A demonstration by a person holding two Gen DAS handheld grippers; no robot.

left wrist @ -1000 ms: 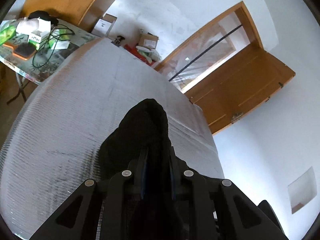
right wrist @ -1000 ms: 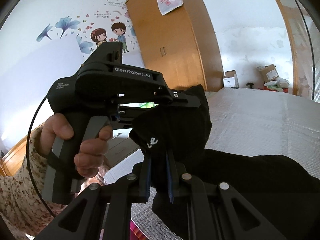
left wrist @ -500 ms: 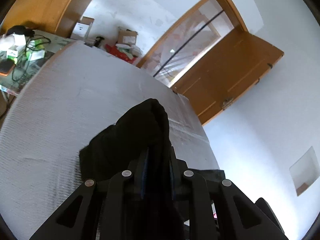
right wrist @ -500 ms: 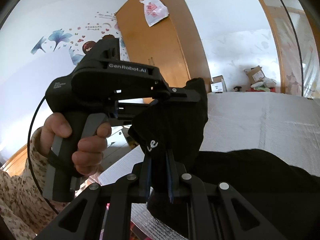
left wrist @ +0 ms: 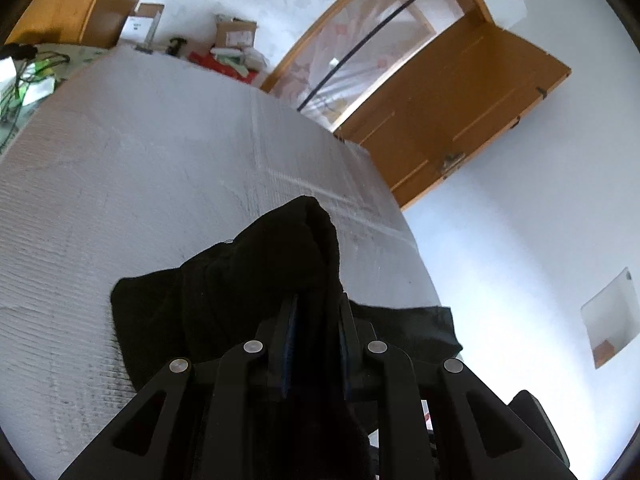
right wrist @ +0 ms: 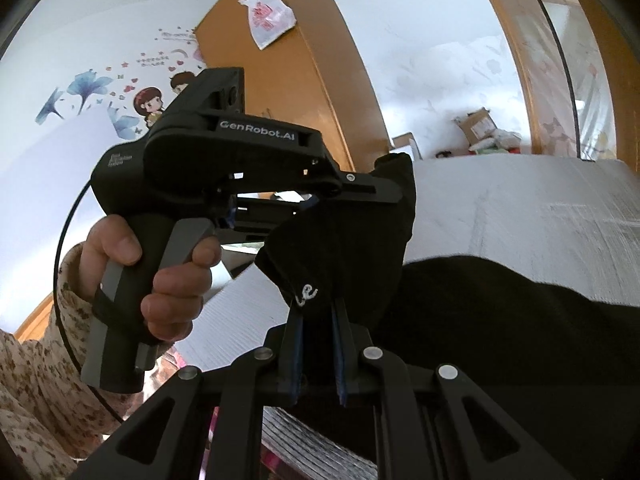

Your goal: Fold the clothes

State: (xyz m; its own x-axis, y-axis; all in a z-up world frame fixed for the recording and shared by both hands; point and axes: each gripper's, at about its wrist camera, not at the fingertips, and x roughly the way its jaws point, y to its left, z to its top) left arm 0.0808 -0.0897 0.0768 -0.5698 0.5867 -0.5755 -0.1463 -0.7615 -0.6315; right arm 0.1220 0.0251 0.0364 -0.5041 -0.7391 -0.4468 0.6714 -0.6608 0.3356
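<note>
You have a black garment [left wrist: 224, 304] pinched in both tools at once: the left gripper [left wrist: 316, 320] is clamped on a bunched fold of it, with a hump of cloth rising just ahead of its fingers, and the right gripper [right wrist: 318, 320] is clamped on another edge, the one carrying a small white embroidered mark just above its tips. Neither pair of jaws stands spread; cloth fills the narrow gap in each. From the right wrist view, your left hand [right wrist: 160, 276] and its tool sit up and to the left of the right gripper, close beside it, so the two pinch points are near each other and the cloth between them hangs in a short slack loop. That suits carrying one edge over as a pair of corners. The rest of the garment trails away to the right of the right gripper and lies on the bed [left wrist: 132, 168], whose pale ribbed cover stretches ahead of the left gripper. Holding the edge lifted keeps it clear of the layer below, which, as I judge it, lets you lay it down flat and not drag it. Keep both pinches firm, since a slip on either side would probably skew the fold
</note>
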